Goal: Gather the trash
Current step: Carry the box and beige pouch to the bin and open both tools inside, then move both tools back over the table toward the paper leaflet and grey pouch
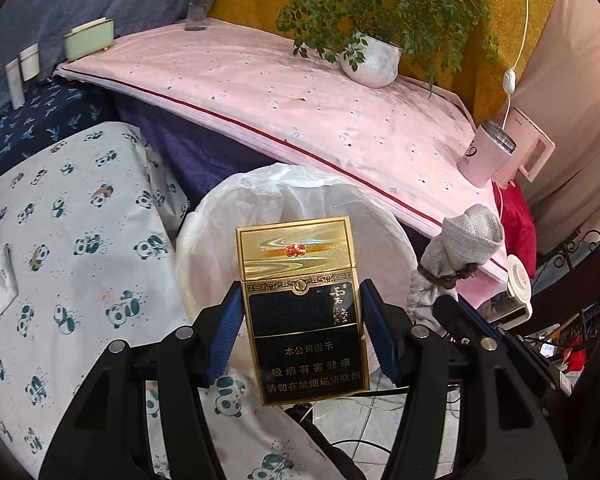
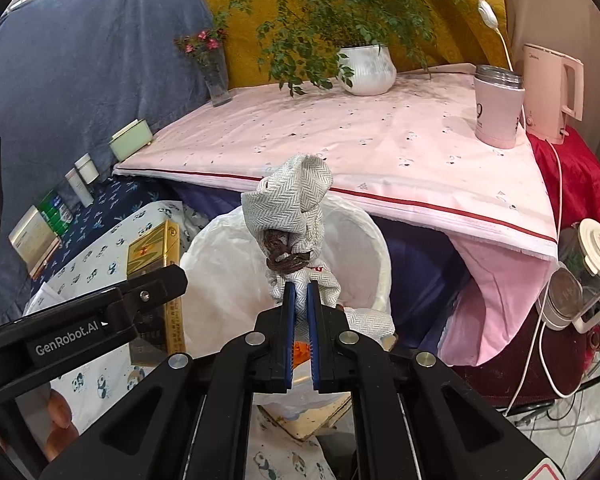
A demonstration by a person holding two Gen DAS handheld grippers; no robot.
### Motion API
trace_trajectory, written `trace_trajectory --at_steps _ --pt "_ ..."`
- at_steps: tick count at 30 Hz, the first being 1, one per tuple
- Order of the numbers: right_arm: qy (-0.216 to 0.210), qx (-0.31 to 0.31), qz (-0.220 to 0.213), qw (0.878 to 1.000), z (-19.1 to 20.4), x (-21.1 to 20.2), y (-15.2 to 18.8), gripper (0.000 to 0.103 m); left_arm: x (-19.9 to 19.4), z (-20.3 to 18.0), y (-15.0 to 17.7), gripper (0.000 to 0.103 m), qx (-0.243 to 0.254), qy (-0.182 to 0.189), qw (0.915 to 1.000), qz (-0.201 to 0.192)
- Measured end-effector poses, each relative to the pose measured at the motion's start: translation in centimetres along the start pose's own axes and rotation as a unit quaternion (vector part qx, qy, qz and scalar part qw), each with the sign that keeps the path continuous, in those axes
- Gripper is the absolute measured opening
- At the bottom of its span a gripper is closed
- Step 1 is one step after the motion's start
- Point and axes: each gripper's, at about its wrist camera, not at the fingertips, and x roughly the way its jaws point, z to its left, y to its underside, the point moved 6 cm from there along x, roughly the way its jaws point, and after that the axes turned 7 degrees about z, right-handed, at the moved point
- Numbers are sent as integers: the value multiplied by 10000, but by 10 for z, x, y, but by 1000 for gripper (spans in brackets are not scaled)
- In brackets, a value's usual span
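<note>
My left gripper (image 1: pixel 300 300) is shut on a gold and black cigarette pack (image 1: pixel 304 312), held upright over the near rim of a bin lined with a white bag (image 1: pixel 204 240). My right gripper (image 2: pixel 301 292) is shut on a grey herringbone cloth bundle (image 2: pixel 292 204) tied with a dark brown cord, held above the same bin (image 2: pixel 220 280). The bundle also shows at the right in the left wrist view (image 1: pixel 464 240). The pack and the left gripper show at the left in the right wrist view (image 2: pixel 152 252).
A table with a pink cloth (image 1: pixel 300 92) stands behind the bin, with a potted plant (image 1: pixel 372 60), a pink cup (image 1: pixel 486 154), a kettle (image 2: pixel 552 92) and a vase (image 2: pixel 216 76). A panda-print surface (image 1: pixel 60 240) lies to the left. Cables and appliances crowd the right (image 2: pixel 580 280).
</note>
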Motion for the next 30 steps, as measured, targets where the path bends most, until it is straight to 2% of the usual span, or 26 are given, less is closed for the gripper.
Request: trace_trajectory --at_steps 5,12,17,20,30 --pt "1 41 43 10000 -3 9 -3 6 6 7 -2 64 -156 -80 9998 -44" --pt "-55 -66 105 9999 8 22 -9 7 3 28 -4 67 -330 -290 9989 -153" --pt "-37 -182 81 9998 22 27 -12 15 -2 48 -3 70 -496 -466 9974 -216" --pt "-47 -237 48 9997 31 26 -13 24 -6 59 -2 72 -591 -532 9965 -246" --pt "-169 -430 11 9989 65 17 -13 29 -31 91 1 72 -818 -678 9935 -419"
